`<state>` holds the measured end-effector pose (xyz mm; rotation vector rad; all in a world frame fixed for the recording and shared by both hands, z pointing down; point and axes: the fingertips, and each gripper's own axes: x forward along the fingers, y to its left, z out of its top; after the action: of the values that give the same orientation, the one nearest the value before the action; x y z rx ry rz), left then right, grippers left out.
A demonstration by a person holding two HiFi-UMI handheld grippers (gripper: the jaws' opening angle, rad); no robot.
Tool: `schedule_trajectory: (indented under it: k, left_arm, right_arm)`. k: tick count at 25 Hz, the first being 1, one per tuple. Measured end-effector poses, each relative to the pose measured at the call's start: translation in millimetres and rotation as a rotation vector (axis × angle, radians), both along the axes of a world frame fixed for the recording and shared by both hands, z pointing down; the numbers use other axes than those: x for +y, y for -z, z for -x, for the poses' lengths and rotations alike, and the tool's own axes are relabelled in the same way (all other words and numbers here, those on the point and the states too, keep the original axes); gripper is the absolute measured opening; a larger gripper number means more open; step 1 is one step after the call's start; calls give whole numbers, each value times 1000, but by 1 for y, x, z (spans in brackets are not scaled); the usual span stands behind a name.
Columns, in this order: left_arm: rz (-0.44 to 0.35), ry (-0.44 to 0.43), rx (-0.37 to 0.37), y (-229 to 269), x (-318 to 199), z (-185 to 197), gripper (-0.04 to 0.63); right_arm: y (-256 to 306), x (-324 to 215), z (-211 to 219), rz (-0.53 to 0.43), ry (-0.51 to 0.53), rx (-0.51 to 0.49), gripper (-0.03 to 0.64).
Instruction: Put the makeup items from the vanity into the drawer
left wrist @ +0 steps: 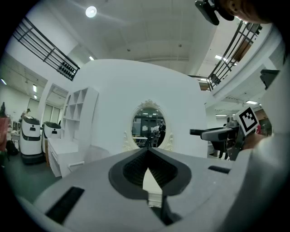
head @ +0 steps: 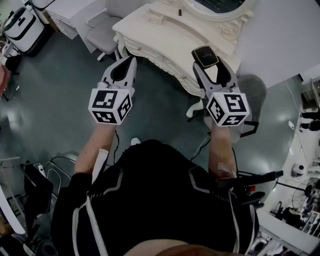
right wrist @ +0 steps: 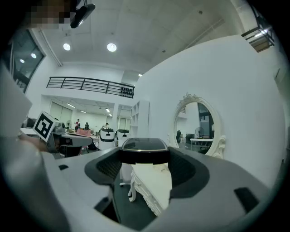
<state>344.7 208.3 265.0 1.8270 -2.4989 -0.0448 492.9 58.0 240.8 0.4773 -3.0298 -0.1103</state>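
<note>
facing vanity (head: pixel 159 36), oval mirror (left wrist: pixel 148 127) behind

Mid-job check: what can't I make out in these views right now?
Head view: vanity front partly behind the left hand-held gripper and right hand-held gripper; no drawer can be picked out.
Head view: small dark item on the vanity top, too small to identify.
Head view: mirror cut off by the top edge.
Right gripper view: black compact, its sides hidden by the jaws.
</note>
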Motion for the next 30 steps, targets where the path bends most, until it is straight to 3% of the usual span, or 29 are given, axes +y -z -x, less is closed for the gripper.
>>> schedule_trajectory:
  k: [17, 30]
  left_arm:
    - [-3, 13, 9, -10, 30, 2, 3]
    - [-47, -1, 3, -12, 71, 69, 3]
  right_arm:
    - [4, 18, 11, 3, 25, -31, 325]
    - [-2, 51, 70, -31, -6, -10, 325]
